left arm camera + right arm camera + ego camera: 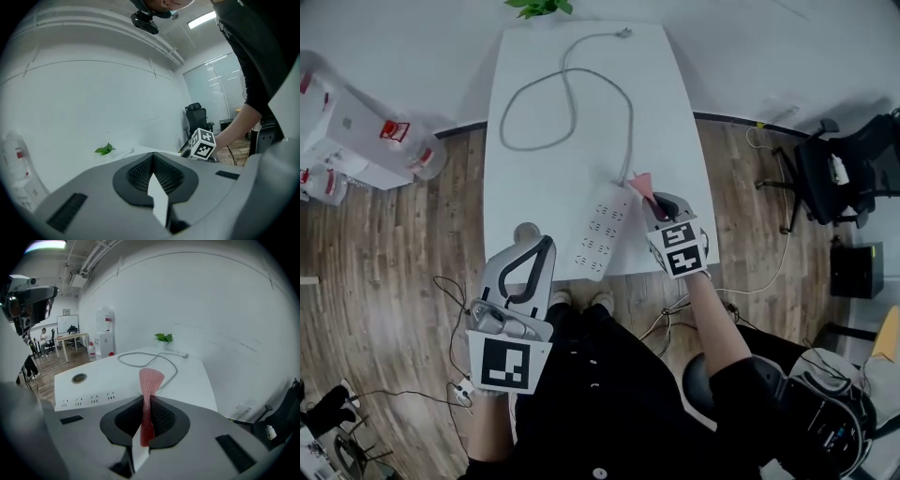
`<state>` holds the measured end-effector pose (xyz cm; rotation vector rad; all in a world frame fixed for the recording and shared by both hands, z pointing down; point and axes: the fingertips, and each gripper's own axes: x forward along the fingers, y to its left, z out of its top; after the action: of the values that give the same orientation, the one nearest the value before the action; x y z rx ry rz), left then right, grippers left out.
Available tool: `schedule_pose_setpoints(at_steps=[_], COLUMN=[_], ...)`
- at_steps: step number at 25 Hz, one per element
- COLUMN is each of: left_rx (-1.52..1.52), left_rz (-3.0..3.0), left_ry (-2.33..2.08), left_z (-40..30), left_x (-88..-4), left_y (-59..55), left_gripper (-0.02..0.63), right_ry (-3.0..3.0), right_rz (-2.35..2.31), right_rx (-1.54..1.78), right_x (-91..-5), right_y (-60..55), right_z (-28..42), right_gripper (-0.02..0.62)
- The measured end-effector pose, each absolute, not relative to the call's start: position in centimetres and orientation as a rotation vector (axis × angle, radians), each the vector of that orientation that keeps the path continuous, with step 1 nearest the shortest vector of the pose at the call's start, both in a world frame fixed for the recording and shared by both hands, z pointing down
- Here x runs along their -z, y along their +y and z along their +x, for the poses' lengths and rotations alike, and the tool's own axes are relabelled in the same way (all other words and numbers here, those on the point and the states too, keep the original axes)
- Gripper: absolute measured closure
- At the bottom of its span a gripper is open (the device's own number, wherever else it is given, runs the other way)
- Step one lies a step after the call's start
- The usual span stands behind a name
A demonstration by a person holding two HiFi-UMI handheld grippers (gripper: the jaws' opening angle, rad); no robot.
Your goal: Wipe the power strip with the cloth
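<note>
A white power strip [602, 230] lies near the front edge of the white table [534, 178], and its grey cable [572, 89] loops toward the far end. My right gripper [654, 202] is just right of the strip's far end, shut on a pink cloth [641, 184]. In the right gripper view the cloth [150, 380] sticks up from between the closed jaws, with the strip [89, 399] low on the left. My left gripper [531, 246] hovers at the table's front edge, left of the strip. It is shut with nothing between its fingers [140, 171] and is tilted up toward the wall.
A round cable hole [78, 378] sits in the table left of the strip. A small green plant [539, 7] stands at the far end. Water bottles and a white dispenser [356, 131] are at the left, a black office chair [844, 173] at the right. Wires lie on the wooden floor.
</note>
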<state>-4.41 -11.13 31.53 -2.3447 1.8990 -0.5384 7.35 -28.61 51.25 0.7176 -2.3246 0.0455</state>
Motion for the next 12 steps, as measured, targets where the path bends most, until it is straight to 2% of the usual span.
schedule_pose_setpoints(at_steps=[12], left_rx=[0.568], left_rz=[-2.313], left_ry=[1.984], left_z=[-6.1], left_x=[-32.5], left_y=[-10.2], left_gripper=[0.597], right_ry=[-2.249], right_rz=[0.599], right_rx=[-0.094], right_x=[-56.4], right_y=[-27.8], right_z=[5.3], right_gripper=[0.548])
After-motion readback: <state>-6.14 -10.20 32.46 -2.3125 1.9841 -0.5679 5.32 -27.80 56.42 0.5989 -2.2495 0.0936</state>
